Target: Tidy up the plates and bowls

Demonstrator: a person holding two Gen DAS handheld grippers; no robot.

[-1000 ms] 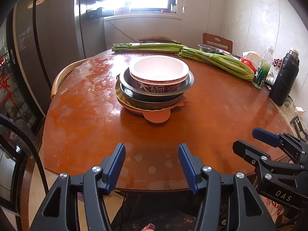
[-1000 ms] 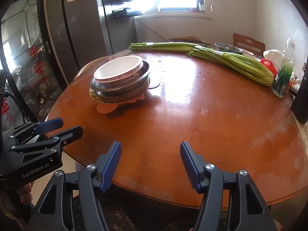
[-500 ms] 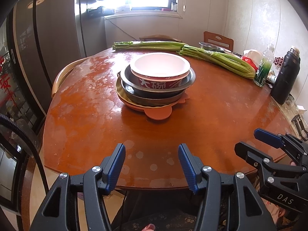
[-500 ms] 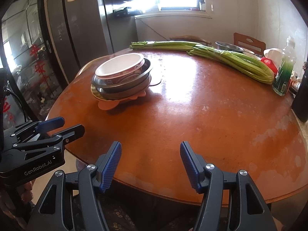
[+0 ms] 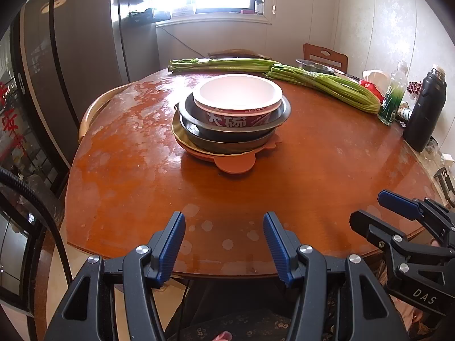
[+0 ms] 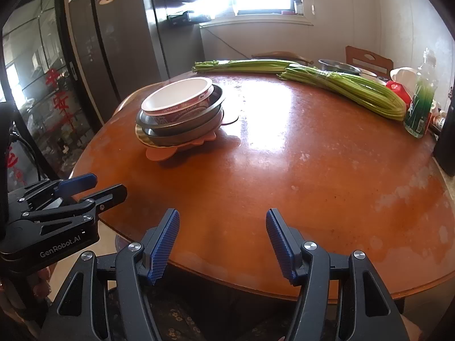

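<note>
Metal-and-paper bowl stack point(image 5: 231, 119) sits mid-worktop point(image 5: 327, 164), well ahead of both wide-open, empty hand-held grippers: left hand-held gripper point(image 5: 224, 237), right hand-held gripper point(image 6: 223, 238).

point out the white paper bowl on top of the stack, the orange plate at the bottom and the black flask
white paper bowl point(image 5: 237, 92), left wrist view, inner floor
orange plate point(image 5: 236, 164), left wrist view, front tab
black flask point(image 5: 423, 110), left wrist view, body

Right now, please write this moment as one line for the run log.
left gripper: open, empty | right gripper: open, empty | bowl stack: on table, untouched | phase: approach
</note>
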